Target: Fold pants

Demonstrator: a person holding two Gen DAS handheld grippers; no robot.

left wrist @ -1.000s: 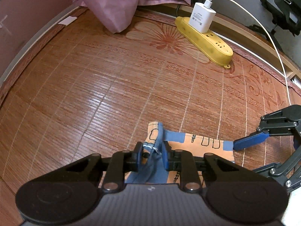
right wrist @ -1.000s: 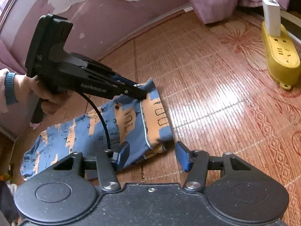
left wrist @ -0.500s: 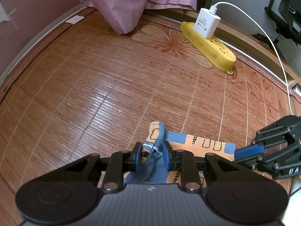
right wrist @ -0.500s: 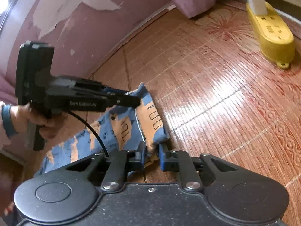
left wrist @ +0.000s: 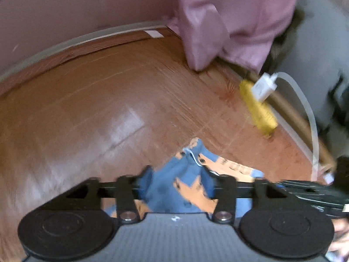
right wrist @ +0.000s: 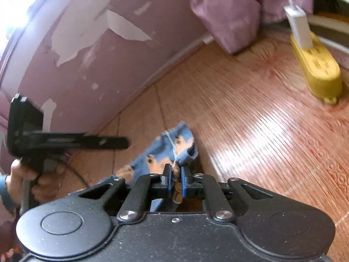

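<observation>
The blue pants with orange print (right wrist: 168,144) lie bunched on the woven mat. My right gripper (right wrist: 175,174) is shut on a fold of their edge, and the cloth rises a little from the mat there. In the blurred left wrist view my left gripper (left wrist: 178,172) stands open. Its fingers are wide apart on either side of the pants (left wrist: 165,187), not pinching them. In the right wrist view the left gripper (right wrist: 115,143) hangs just left of the cloth, its tip apart from it, held by a person's hand (right wrist: 24,174).
A yellow power strip (right wrist: 316,67) with a white charger (right wrist: 300,30) and its cable lies at the mat's right edge. Pink cloth (right wrist: 229,11) hangs down at the back. A pink wall with peeling paint (right wrist: 87,43) runs along the left. Bare mat (left wrist: 87,109) stretches ahead.
My left gripper has opened and let go of the pants. The right gripper closed on the pants' edge and holds it. Both views have swung and blurred.
</observation>
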